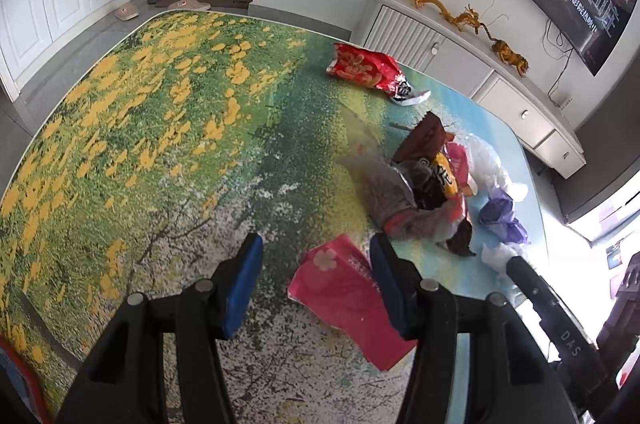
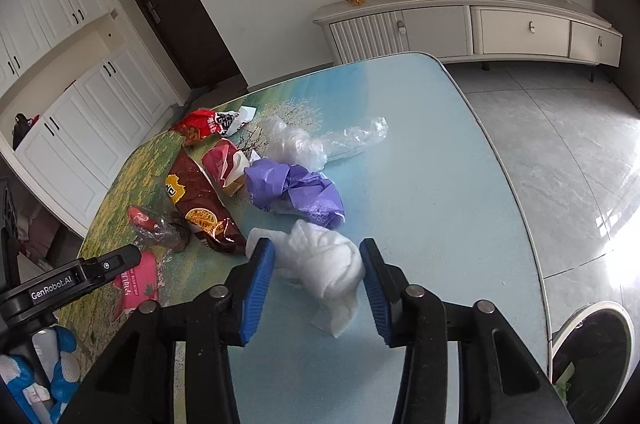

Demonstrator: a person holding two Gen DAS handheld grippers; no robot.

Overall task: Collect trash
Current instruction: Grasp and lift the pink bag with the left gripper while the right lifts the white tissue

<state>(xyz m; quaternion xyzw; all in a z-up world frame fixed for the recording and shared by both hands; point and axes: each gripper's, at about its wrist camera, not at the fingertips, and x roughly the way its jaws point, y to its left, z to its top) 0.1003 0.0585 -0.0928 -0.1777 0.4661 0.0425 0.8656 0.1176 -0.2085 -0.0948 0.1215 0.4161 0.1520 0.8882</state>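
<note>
Trash lies on a table covered with a landscape-print cloth (image 1: 140, 144). My left gripper (image 1: 316, 240) is open just above a flat pink packet (image 1: 344, 296), whose upper edge lies between the blue pads, untouched. My right gripper (image 2: 316, 244) is shut on a crumpled white tissue (image 2: 320, 260) that rests on the table, with both pads against its sides. Beyond lie a purple bag (image 2: 296, 192), a brown chip bag (image 2: 200, 208), a clear bag holding wrappers (image 1: 400, 196), clear plastic (image 2: 312, 144) and a red snack bag (image 1: 364, 68).
A dark bin with a white rim (image 2: 592, 344) stands on the floor beyond the table's right edge (image 2: 532, 224). A white sideboard (image 2: 480, 28) with golden figures lines the far wall. A blue-and-white object (image 2: 60, 364) sits at the lower left.
</note>
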